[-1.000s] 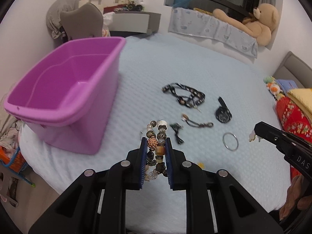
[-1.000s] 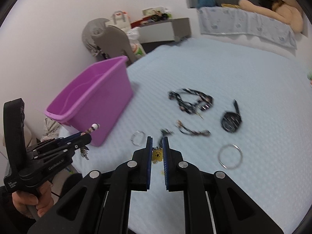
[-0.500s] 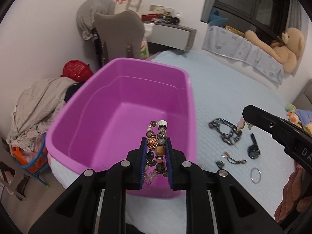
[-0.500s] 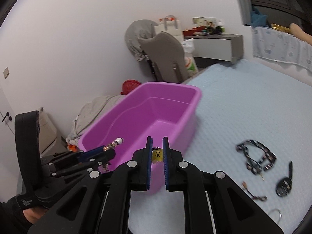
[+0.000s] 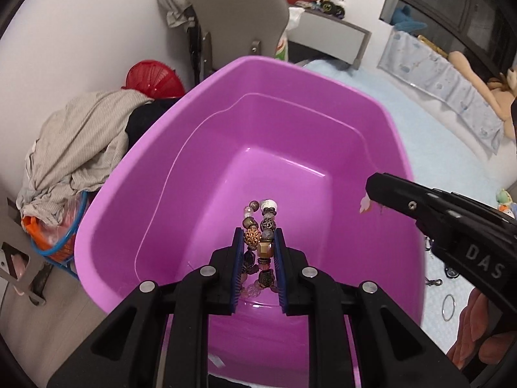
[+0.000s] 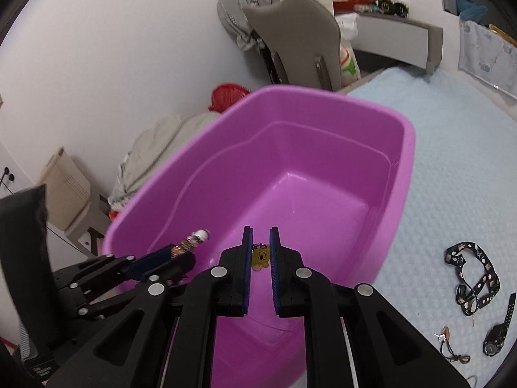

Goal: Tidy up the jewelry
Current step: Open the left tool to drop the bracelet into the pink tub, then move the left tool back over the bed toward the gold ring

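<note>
My left gripper [image 5: 258, 236] is shut on a beaded bracelet [image 5: 260, 242] of brown, gold and white beads, held over the inside of the purple bin [image 5: 226, 103]. My right gripper [image 6: 258, 236] is shut on a small yellow bear charm [image 6: 260, 256], also above the purple bin [image 6: 323, 103]. The right gripper shows from the side in the left wrist view [image 5: 371, 190]. The left gripper shows with the bracelet at the lower left of the right wrist view [image 6: 184, 249]. The bin looks empty.
The bin stands on a pale blue bed cover [image 6: 452, 168]. On the cover lie a black patterned lanyard [image 6: 471, 274], a black watch [image 6: 497, 339], a small cord charm [image 6: 449, 346] and a metal ring [image 5: 448, 307]. A grey chair [image 5: 239, 16] and a clothes pile [image 5: 77, 135] are beyond the bed.
Both grippers have moved left from above the jewelry on the bed to over the purple bin, each still holding its piece. The bin now fills both views.
</note>
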